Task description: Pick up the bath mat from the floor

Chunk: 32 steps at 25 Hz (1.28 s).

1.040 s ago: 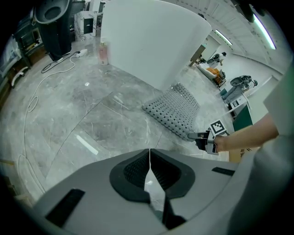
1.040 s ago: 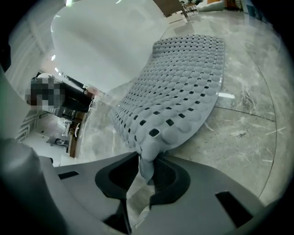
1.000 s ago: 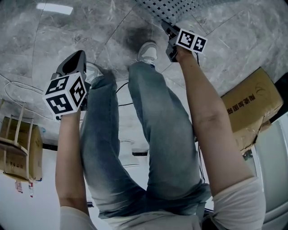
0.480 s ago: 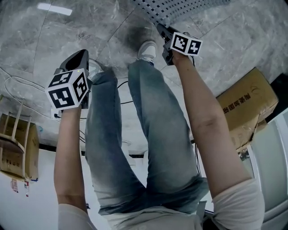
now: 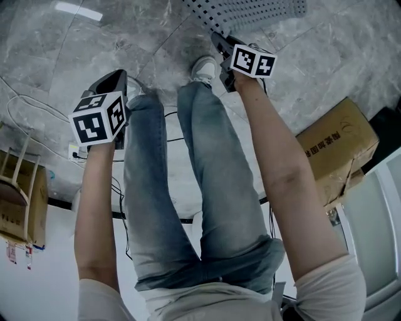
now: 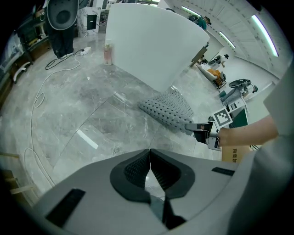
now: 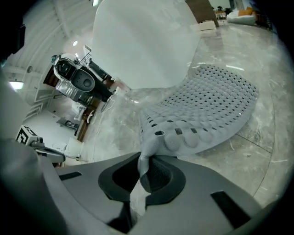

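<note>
The right gripper (image 7: 143, 170) has its jaws squeezed tight on one corner of the bath mat (image 7: 206, 110). The corner is folded up between the two dark pads. The mat is grey and soft, with lots of little holes and round bumps. From the pinched corner it bends up and spreads away over the floor (image 7: 257, 151). Its far end seems to rest on the floor, but the bent view makes that hard to be sure of. Just behind the mat stands a big white curved wall (image 7: 142, 41).

The left gripper (image 6: 149, 158) has its jaws closed together, with nothing between them. It hangs over bare floor, well apart from the mat.

In the head view, the right gripper (image 5: 220, 47) is at the near edge of the mat (image 5: 250, 12). The left gripper (image 5: 109, 84) is on the other side of the person's legs (image 5: 207, 175), which are in blue jeans. One white shoe (image 5: 203, 69) stands on the grey stone floor near the mat. A brown cardboard box (image 5: 335, 150) sits beside the person's right arm. A thin white cable (image 5: 25, 103) lies on the floor near the left gripper.
</note>
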### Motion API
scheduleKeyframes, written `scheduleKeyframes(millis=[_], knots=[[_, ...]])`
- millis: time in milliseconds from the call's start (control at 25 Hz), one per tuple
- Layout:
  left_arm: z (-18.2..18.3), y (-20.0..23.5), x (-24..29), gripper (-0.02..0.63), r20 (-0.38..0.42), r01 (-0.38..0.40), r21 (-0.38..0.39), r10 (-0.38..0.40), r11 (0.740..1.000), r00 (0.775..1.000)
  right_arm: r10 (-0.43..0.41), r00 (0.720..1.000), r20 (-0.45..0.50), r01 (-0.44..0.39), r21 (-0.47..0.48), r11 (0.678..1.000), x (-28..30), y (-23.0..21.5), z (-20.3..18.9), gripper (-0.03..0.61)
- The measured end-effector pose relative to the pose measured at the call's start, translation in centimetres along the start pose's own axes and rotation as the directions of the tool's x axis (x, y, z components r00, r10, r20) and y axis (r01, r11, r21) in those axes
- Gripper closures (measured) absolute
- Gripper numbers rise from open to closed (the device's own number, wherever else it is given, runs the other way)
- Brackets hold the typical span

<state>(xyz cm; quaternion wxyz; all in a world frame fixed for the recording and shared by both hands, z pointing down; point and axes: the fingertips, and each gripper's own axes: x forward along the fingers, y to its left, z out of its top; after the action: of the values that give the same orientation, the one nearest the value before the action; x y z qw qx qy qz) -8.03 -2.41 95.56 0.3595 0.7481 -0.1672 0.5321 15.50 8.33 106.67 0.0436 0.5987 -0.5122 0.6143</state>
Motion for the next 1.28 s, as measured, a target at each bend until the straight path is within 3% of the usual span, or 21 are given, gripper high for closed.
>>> scheduleKeyframes(millis=[360, 800, 1280], knots=[[-0.6, 0.7, -3.3, 0.597, 0.031, -0.037, -0.037, 0.038, 0.999, 0.999, 0.078, 0.997, 0.003, -0.078, 0.002, 0.997, -2.2, 6.6, 0.4, 0.538], [-2.2, 0.0, -8.2, 0.597, 0.042, -0.016, -0.04, 0.018, 0.999, 0.999, 0.139, 0.99, 0.024, -0.139, -0.006, 0.99, -6.7, 14.5, 0.1, 0.543], [-1.4, -0.5, -16.7, 0.597, 0.084, 0.012, -0.03, -0.01, 0.999, 0.996, 0.194, 0.978, 0.074, -0.194, -0.003, 0.981, -12.1, 23.8, 2.5, 0.546]])
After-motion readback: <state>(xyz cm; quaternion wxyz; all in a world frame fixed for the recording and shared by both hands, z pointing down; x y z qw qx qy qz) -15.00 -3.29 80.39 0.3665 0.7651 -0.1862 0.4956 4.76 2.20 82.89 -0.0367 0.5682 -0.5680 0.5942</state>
